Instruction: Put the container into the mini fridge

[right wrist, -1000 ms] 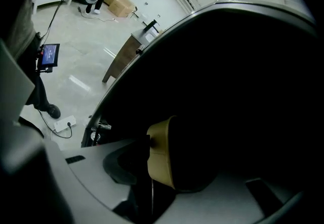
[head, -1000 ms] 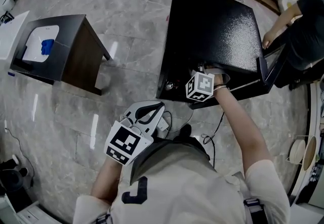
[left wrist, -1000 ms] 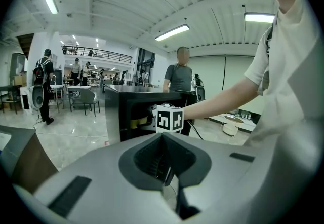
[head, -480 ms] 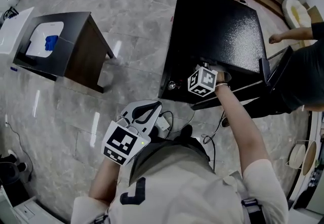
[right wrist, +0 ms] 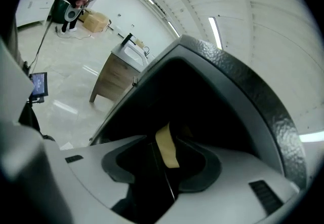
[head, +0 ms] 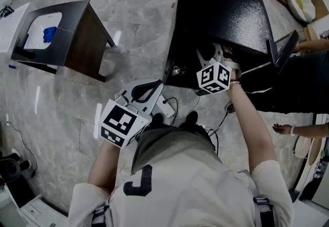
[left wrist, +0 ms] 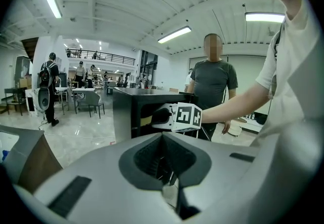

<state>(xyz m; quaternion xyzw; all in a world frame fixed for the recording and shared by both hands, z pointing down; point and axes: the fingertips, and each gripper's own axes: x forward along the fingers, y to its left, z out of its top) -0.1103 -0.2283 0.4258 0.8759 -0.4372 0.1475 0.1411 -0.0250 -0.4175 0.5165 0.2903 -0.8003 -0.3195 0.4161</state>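
head view, black mini fridge (head: 221, 10), door (head: 282, 49) open

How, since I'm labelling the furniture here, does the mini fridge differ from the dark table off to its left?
The mini fridge has a bare, pebbled black top; the table carries a white sheet with a blue object on it. The fridge looks black all over; the table shows a brown side. The fridge's top looks larger than the table's. Both are dark-topped, rectangular and stand on the grey tiled floor.
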